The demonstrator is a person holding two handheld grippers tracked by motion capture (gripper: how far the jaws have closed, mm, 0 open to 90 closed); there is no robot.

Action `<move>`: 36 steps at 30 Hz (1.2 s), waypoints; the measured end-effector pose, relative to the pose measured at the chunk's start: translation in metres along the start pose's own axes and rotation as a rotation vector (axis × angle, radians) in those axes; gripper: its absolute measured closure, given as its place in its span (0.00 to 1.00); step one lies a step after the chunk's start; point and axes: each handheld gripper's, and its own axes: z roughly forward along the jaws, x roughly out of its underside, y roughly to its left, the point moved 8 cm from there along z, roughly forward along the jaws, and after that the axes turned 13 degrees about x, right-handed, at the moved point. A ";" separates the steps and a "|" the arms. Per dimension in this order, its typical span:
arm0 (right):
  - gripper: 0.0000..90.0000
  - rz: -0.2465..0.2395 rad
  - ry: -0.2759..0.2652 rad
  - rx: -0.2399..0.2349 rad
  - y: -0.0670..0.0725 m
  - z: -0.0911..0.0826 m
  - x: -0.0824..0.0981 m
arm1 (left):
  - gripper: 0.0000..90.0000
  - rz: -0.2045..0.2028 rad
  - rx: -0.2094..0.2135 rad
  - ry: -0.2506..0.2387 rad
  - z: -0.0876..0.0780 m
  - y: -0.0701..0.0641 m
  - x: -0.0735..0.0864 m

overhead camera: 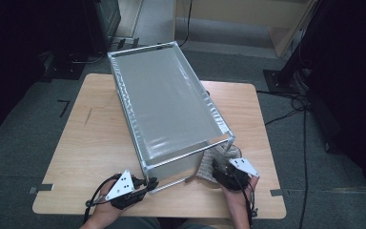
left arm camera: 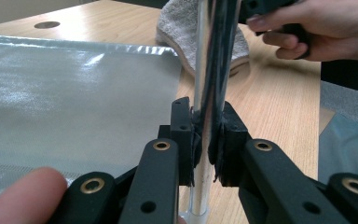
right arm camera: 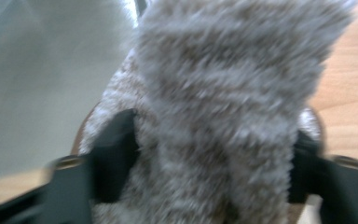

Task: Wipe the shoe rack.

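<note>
A tall box of silver tubes and grey shiny fabric stands on the wooden table. My left gripper is at its near left corner. In the left gripper view my left gripper is shut on the upright metal post, low down near its foot. A grey-brown fluffy towel lies by the box's near right corner. My right gripper is at the towel. In the blurred right gripper view the towel lies loosely between the wide jaws of my right gripper.
The box takes up the table's middle and back. Bare wood lies to its left and along the front edge. Cables run over the grey floor at the right. The other hand shows beyond the post.
</note>
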 end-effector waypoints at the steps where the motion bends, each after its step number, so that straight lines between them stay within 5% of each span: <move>1: 0.21 -0.003 0.010 0.004 0.000 -0.003 0.002 | 0.89 0.000 0.000 -0.001 0.000 0.000 0.000; 6: 0.23 -0.033 0.084 0.025 0.002 -0.009 0.017 | 0.88 -0.014 0.000 -0.005 0.002 0.000 0.000; 11: 0.55 0.007 0.109 0.004 0.001 0.000 0.025 | 0.86 -0.030 -0.006 0.010 0.003 0.001 0.005; 14: 0.64 0.012 0.095 -0.013 -0.004 -0.002 0.022 | 0.87 -0.030 -0.004 0.009 0.004 0.000 0.004; 24: 0.67 0.000 0.077 -0.012 -0.042 -0.013 0.014 | 0.89 -0.020 -0.009 0.030 0.005 0.000 0.004; 30: 0.68 0.008 0.067 0.076 -0.065 -0.015 0.009 | 0.89 -0.016 -0.006 0.032 0.003 0.000 0.005; 36: 0.68 0.106 -0.002 0.111 -0.080 -0.026 -0.010 | 0.89 -0.022 -0.003 0.027 0.003 0.000 0.005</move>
